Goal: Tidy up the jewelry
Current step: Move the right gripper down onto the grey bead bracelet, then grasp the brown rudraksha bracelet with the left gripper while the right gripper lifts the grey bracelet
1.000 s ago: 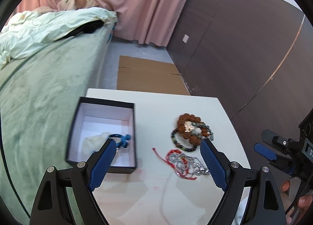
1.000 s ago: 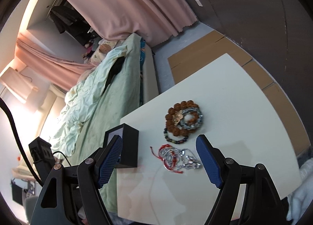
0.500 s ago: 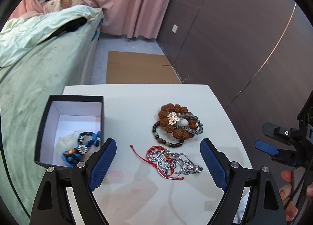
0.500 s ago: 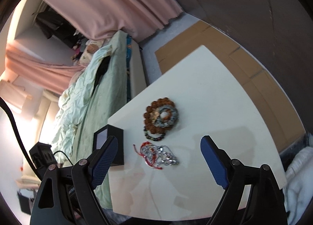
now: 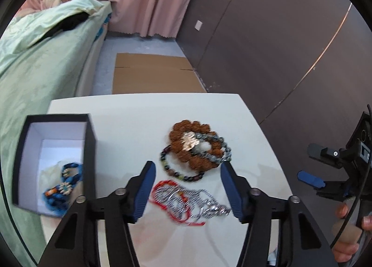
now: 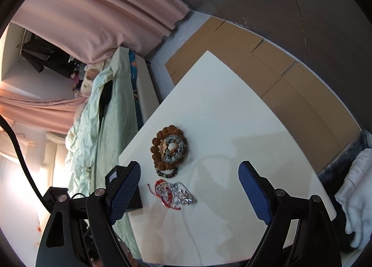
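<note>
On the white table (image 5: 130, 113) lies a pile of brown, grey and dark bead bracelets (image 5: 195, 150) and, nearer me, a tangle of silver chain and red cord (image 5: 188, 202). A black box (image 5: 90, 150) with a white inside stands at the left and holds a blue beaded bracelet (image 5: 64, 185). My left gripper (image 5: 187, 188) hovers over the silver and red tangle, its jaws closing, pads apart from it. My right gripper (image 6: 189, 188) stands open above the table (image 6: 232, 109), the tangle (image 6: 173, 192) and bracelets (image 6: 168, 148) below it, nothing held.
A bed with pale green bedding (image 5: 34, 76) runs along the table's left side. Flat cardboard (image 5: 153, 76) lies on the floor beyond the table, with a dark wall (image 5: 267, 46) to the right. A person's hand (image 5: 348, 232) holds the right gripper at the far right.
My left gripper has moved right, from over the box to over the silver and red tangle, and its jaws have narrowed. The right gripper's view has rolled and its jaws have widened.
</note>
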